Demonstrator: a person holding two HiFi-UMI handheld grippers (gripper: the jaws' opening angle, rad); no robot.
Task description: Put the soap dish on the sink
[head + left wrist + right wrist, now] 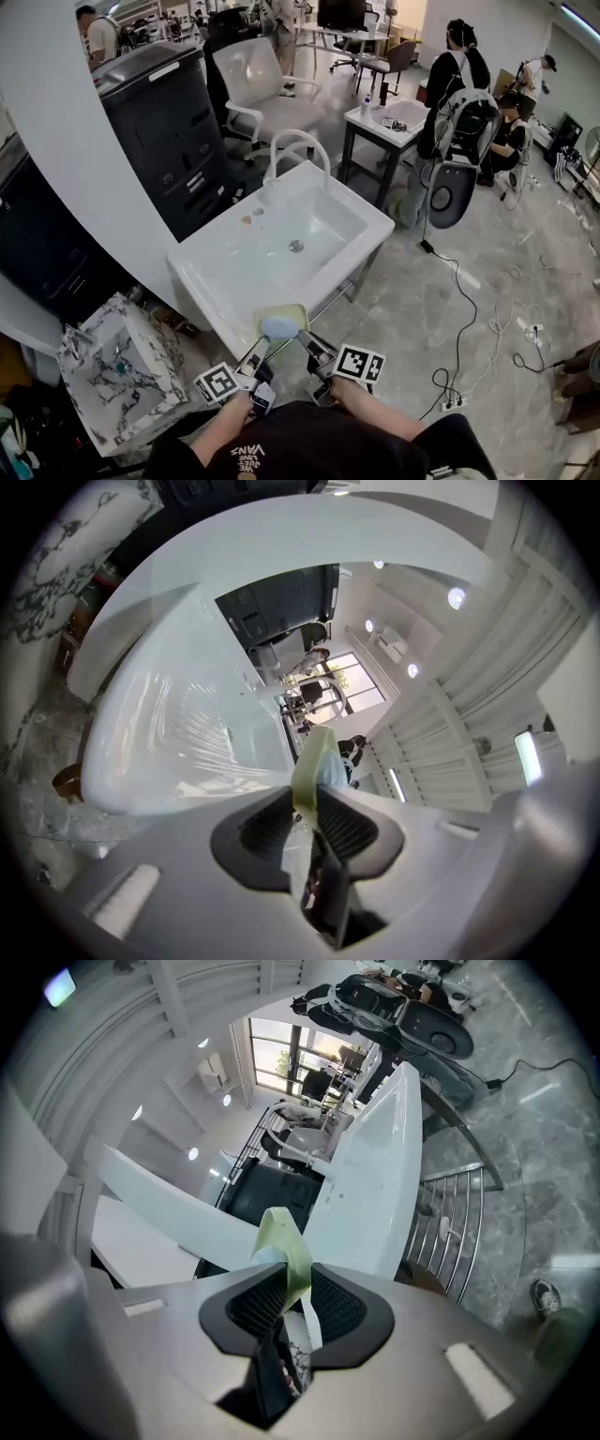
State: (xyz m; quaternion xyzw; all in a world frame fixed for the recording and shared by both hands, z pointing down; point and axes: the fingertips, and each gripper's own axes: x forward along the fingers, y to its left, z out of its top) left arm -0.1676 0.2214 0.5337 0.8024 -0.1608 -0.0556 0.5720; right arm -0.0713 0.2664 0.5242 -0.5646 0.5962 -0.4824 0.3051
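The room is big and busy, with a gray stone floor [422,309] and a white sink [211,277] on a metal stand. The soap dish [281,317] is pale green, and it is up in the air right at the near edge of the sink. I cannot tell if it touches the rim yet. A pale bar of soap [278,327] sits in it. The left gripper [260,349] pinches one thin edge of the dish, and the right gripper [307,342] pinches the other edge. Only the thin edges are held, so the dish could slip. If one side lets go first, the dish may tip and the soap may slide out. The rim here looks narrow, so a dish set too close to the edge could fall on the floor.
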